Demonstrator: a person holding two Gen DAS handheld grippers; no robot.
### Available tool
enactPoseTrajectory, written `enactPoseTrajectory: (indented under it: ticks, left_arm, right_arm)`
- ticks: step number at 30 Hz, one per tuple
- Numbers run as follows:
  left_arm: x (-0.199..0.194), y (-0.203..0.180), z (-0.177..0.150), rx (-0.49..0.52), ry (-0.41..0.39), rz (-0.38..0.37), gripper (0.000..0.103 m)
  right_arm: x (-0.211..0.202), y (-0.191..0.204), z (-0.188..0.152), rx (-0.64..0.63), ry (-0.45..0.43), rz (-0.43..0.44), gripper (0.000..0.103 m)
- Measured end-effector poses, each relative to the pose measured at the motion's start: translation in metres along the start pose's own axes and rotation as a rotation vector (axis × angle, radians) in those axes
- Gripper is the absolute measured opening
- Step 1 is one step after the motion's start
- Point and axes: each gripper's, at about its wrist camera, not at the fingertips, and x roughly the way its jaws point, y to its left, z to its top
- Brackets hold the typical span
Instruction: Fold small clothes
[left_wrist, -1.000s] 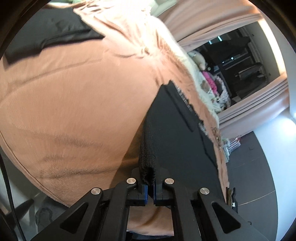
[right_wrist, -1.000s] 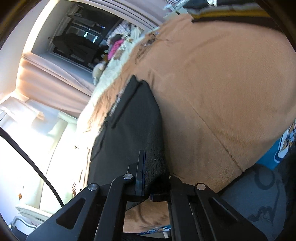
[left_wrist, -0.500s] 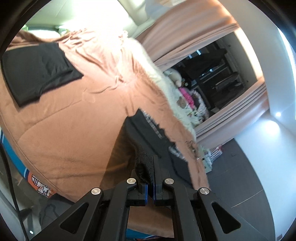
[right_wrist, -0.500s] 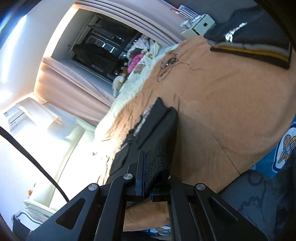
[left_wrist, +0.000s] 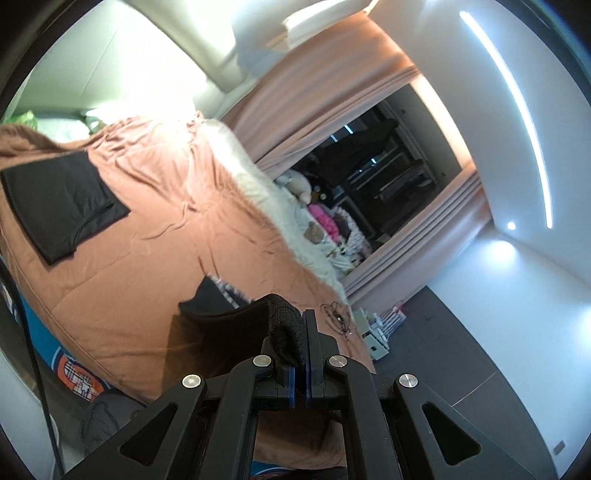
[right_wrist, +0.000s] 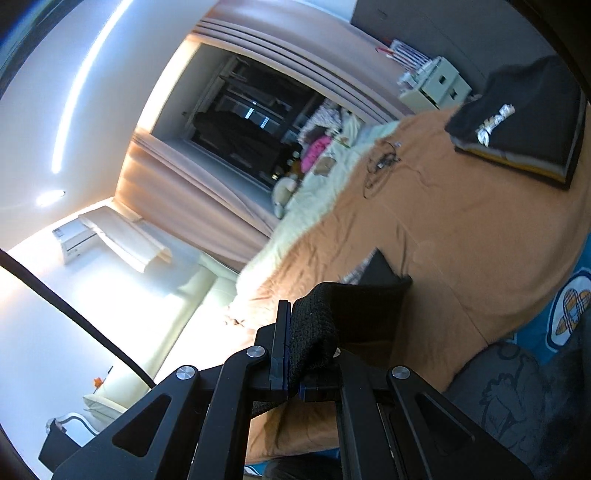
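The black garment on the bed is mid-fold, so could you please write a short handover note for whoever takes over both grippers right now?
Left gripper: shut on the black garment, pinching a bunched knit edge.
Right gripper: shut on the same garment's other near corner.
Position: the near edge is raised off the orange blanket; the far edge lies on it.
Done: a folded black piece lies at the left; a folded dark logo top at the right.
Left: probably carry the raised edge over the far edge, lay it flat, release, then smooth.
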Motion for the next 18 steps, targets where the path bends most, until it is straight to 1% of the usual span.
enactPoseTrajectory:
  ticks: [3,5,7,11,18]
  left_arm:
    - [-0.006,-0.007,0.002,0.023,-0.013,-0.002,0.003]
    - [-0.002,-0.008,0.005,0.036,-0.011,0.005,0.003]
    - [0.009,-0.006,0.009,0.045,-0.002,0.023,0.003]
    - [0.039,-0.001,0.02,0.059,0.021,0.056,0.003]
    - [0.098,0.007,0.042,0.069,0.055,0.103,0.003]
  right_arm:
    - [-0.005,-0.001,-0.002,-0.028,-0.014,0.019,0.0]
    - [-0.007,-0.002,-0.002,-0.058,-0.01,0.014,0.0]
    - [0.003,-0.003,0.003,-0.082,0.005,0.006,0.0]
    - [0.029,-0.003,0.015,-0.122,0.023,-0.023,0.0]
    - [0.103,-0.026,0.041,-0.119,0.052,-0.067,0.0]
